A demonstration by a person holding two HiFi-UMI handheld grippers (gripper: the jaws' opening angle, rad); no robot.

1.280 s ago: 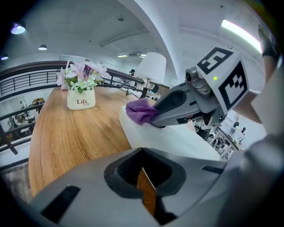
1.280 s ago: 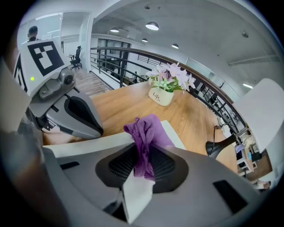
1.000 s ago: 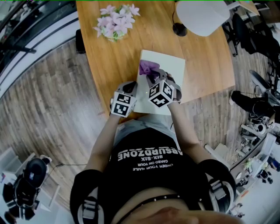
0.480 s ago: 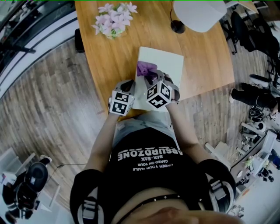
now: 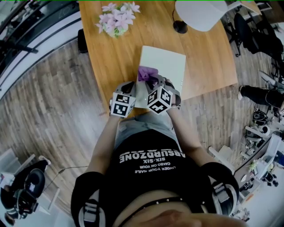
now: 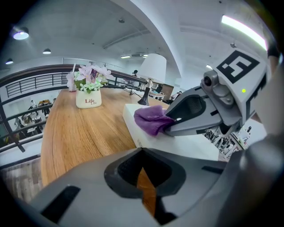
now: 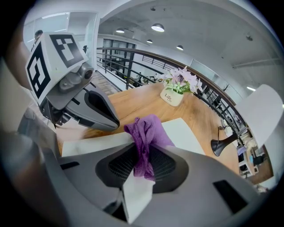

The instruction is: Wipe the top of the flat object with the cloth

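Observation:
A flat white box (image 5: pixel 167 62) lies on the wooden table (image 5: pixel 116 57). A purple cloth (image 5: pixel 145 73) rests on the box's top near its left edge. My right gripper (image 5: pixel 151 82) is shut on the cloth and holds it down on the box. The right gripper view shows the cloth (image 7: pixel 145 133) bunched between the jaws of that gripper (image 7: pixel 142 166), with the box (image 7: pixel 184 133) under it. My left gripper (image 5: pixel 129 88) is shut on nothing beside the box's near left corner. In the left gripper view, the cloth (image 6: pixel 153 119) and box (image 6: pixel 195 145) lie just beyond its jaws (image 6: pixel 144 179).
A white pot of pink flowers (image 5: pixel 116 20) stands at the table's far left. A lamp with a black base (image 5: pixel 179 27) and white shade (image 5: pixel 202 12) stands at the far edge. Wooden floor borders the table's left edge, and chairs and equipment stand to the right.
The right gripper has dragged the purple cloth along the box's top toward the near edge. The left gripper has stayed at the box's near left corner.

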